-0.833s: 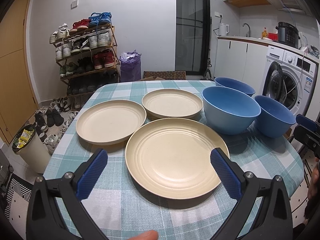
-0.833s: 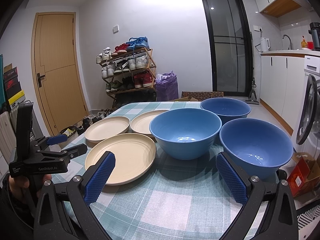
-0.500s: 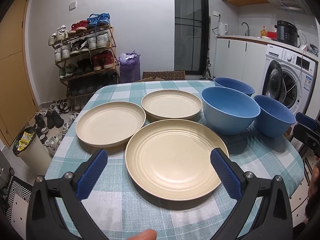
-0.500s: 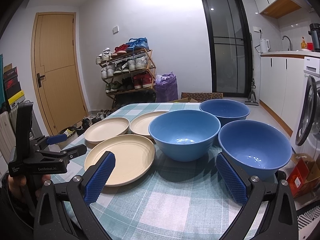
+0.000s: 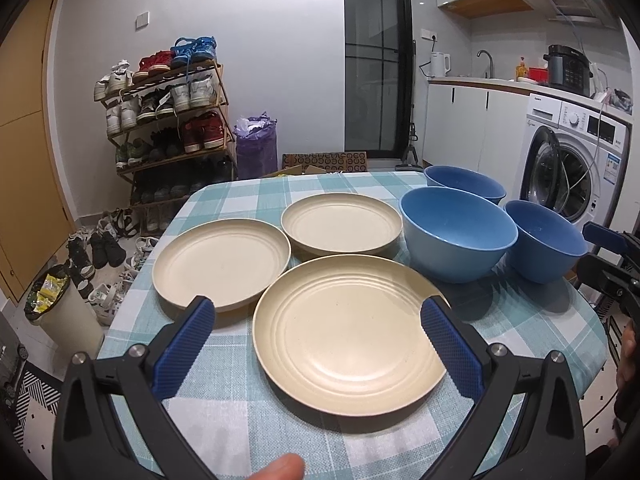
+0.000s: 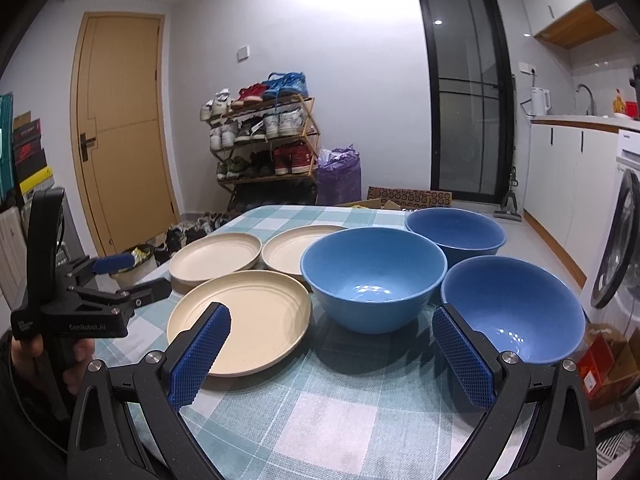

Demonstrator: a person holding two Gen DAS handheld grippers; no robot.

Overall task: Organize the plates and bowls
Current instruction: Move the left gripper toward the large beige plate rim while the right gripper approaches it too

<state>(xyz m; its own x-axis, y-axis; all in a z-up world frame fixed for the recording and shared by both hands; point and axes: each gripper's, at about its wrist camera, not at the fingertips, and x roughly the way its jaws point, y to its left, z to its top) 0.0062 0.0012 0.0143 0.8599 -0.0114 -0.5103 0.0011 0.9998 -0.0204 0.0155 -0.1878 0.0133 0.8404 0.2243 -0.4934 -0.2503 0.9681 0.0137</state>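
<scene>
Cream plates (image 5: 348,336): three. Blue bowls (image 5: 456,236): three. Checked table (image 5: 248,392).

- "GenRobot.AI", in pale letters along the black plastic body of the left gripper (image 6: 86,326), seen from the right wrist.
- Labels on the white front-loading washing machine (image 5: 576,160): too small to read.

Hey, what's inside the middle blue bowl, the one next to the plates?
Nothing: the middle blue bowl is empty, only light glints on its bare bottom. What lies under it on the tablecloth is hidden.
</scene>
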